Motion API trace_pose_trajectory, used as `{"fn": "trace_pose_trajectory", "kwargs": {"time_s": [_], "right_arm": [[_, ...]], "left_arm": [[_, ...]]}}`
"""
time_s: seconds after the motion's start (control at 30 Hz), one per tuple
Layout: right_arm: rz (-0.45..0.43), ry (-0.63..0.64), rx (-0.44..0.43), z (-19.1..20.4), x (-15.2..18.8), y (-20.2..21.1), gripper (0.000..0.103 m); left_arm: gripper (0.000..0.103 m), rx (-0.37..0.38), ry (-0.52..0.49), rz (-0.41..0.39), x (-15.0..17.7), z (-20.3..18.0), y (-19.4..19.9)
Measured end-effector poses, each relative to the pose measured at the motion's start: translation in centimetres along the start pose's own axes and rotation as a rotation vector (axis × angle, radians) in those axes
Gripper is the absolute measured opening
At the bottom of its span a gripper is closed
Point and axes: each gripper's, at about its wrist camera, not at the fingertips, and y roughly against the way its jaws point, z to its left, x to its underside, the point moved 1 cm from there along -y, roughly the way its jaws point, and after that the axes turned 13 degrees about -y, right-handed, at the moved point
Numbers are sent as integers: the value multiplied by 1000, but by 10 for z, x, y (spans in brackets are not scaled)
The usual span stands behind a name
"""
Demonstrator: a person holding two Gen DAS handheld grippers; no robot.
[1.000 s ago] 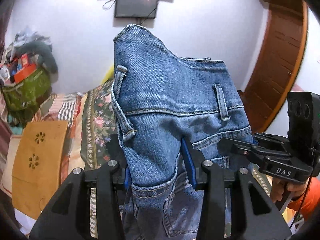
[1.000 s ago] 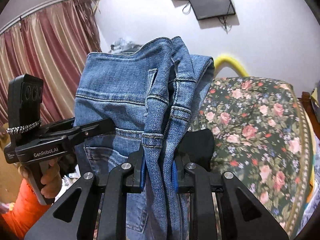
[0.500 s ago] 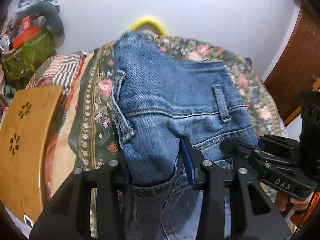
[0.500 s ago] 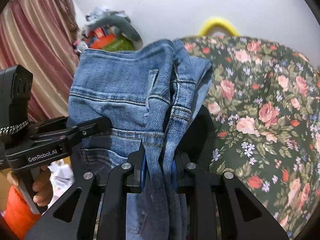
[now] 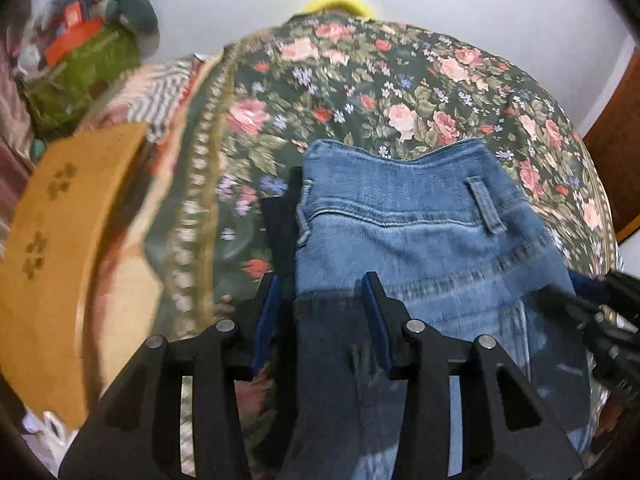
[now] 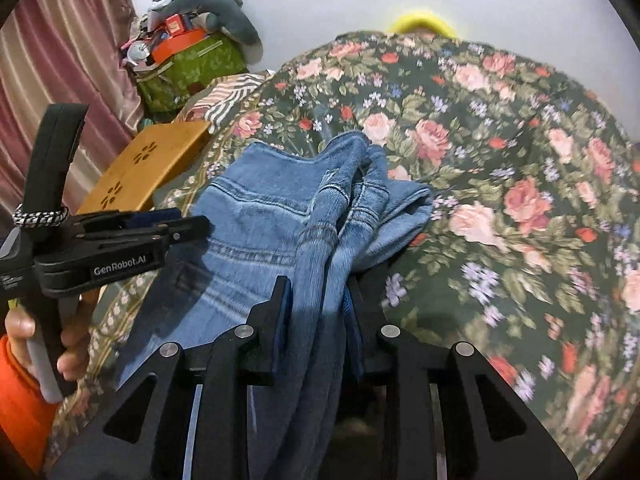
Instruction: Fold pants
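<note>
Here both black two-finger tools are clamped on the faded blue denim pants [image 5: 404,216]: the left gripper [image 5: 324,300], low in the frame's centre, pinches one end of the waistband, and the right gripper [image 6: 318,300] has its blue pads squeezed narrow on the bunched opposite end. Holding the two ends apart likely keeps the waist section stretched flat over the dark floral bedspread [image 6: 500,140], with a tan wooden board [image 5: 52,248] at far left.
</note>
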Motion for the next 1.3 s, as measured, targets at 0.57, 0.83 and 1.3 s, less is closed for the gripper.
{"fn": "trace_pose_trajectory", "kwargs": {"time_s": [0.57, 0.83, 1.3], "right_arm": [[-469, 62, -183, 65, 53, 270, 24], [-670, 160, -206, 108, 125, 366, 24], [-755, 104, -132, 116, 193, 385, 90]], "left_arm": [[45, -146, -109, -501, 59, -57, 338], [54, -174, -112, -719, 137, -103, 446], [98, -228, -72, -817, 233, -135, 481]]}}
